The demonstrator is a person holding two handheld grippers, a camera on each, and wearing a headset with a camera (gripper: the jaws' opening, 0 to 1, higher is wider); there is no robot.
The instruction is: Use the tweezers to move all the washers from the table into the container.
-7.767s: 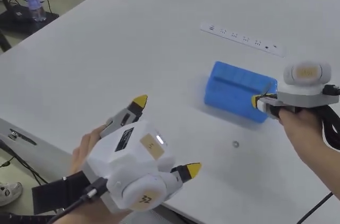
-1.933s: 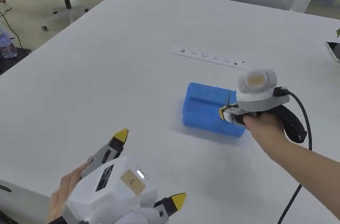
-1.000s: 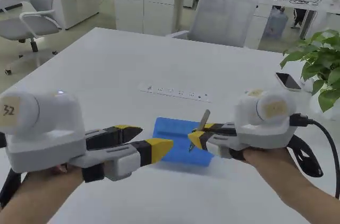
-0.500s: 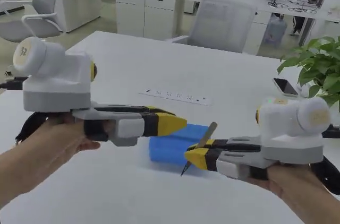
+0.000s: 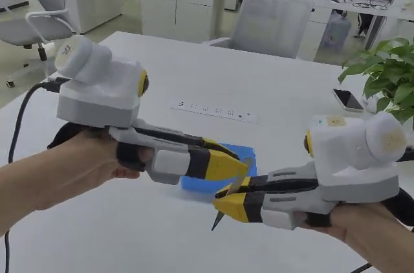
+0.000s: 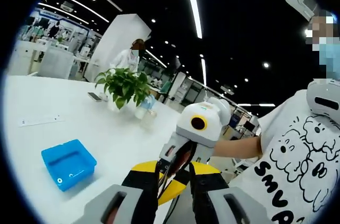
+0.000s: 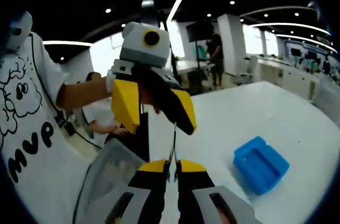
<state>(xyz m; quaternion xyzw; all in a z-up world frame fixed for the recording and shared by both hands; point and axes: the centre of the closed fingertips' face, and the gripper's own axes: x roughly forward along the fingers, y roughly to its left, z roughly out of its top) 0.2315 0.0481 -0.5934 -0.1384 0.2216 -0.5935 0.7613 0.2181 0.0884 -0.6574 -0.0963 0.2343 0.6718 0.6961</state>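
- Holding the right gripper [image 5: 226, 203] low on your right, you have its yellow-tipped jaws pinched down on the tweezers [image 5: 240, 177]. The right gripper view shows hardly a gap between those jaws.
- Your tweezers run slantwise through them: the dark pointed end aims down toward the white table [image 5: 194, 72], and the flat end rises toward the left gripper [image 5: 229, 162].
- Your left gripper comes in from the left and faces the right one nose to nose. Its jaws stand apart and grasp nothing.
- In the right gripper view the thin tweezers reach up into the gap between the left jaws; whether they touch either jaw cannot be told.
- You hold both grippers up off the table. In the head view they cross in front of the blue container [image 5: 197, 186], which sits on the table partly hidden behind them.
- In the left gripper view the container lies open-topped, with a small pale ring [image 6: 59, 180] on its floor near one corner.
- Beyond the container lies a white power strip [image 5: 213, 110]. A phone [image 5: 346, 99] and a leafy plant [image 5: 388, 72] are toward the table's far right side.
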